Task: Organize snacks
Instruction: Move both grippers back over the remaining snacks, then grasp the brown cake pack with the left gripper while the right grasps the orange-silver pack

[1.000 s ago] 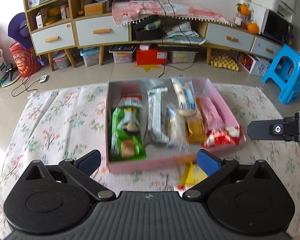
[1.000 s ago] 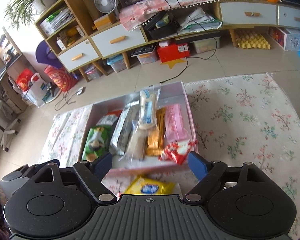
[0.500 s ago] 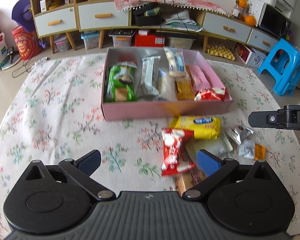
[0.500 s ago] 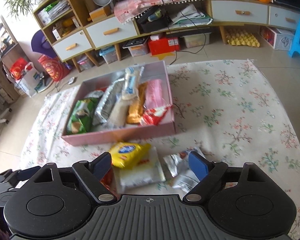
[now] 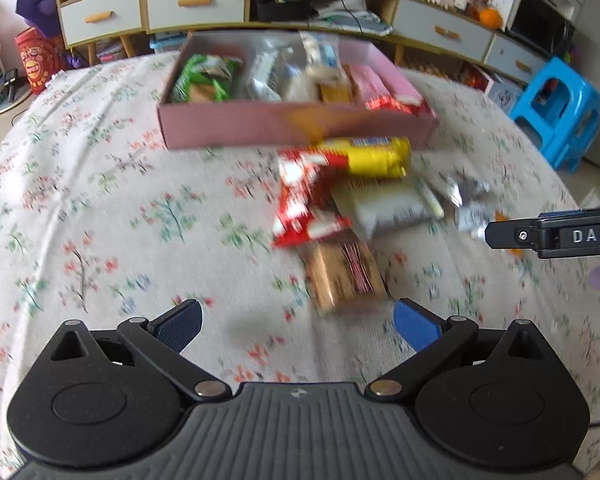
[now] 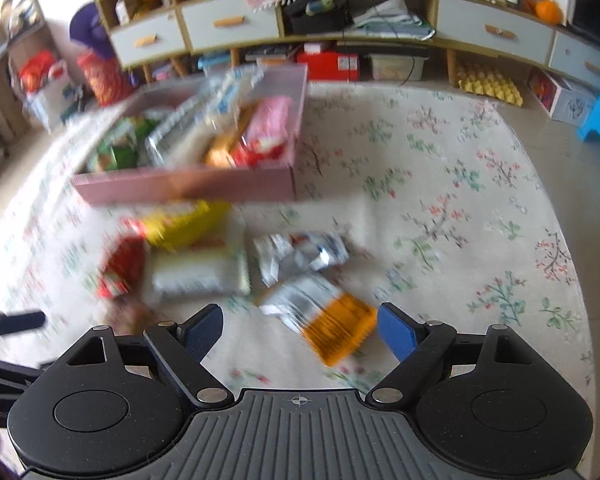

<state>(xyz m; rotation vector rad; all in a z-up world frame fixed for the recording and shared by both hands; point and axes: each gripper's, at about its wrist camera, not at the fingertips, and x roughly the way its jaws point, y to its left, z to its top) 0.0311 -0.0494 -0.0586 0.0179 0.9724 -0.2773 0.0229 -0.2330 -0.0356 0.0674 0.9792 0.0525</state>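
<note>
Flowers cover the cloth (image 5: pixel 100 208) on the table, and a long cabinet (image 6: pixel 340 20) with drawers stands behind. One pink box (image 5: pixel 260 124) holds snack packs. Loose snacks lie just in front of it — a yellow pack (image 5: pixel 376 156), a red pack (image 5: pixel 304 208), a brown biscuit pack (image 5: pixel 346 272). "DAS" shows on the right gripper (image 6: pixel 300 330). Both it and the left gripper (image 5: pixel 298 326) have their jaws wide apart, holding nothing. Labels are too blurry to read.

A lived-in home living room: a long wooden sideboard (image 6: pixel 340 28) with white drawers, a blue plastic stool (image 5: pixel 556 112), oranges (image 6: pixel 548 11), a microwave (image 5: pixel 540 24) and a floral cloth (image 5: pixel 100 208).
</note>
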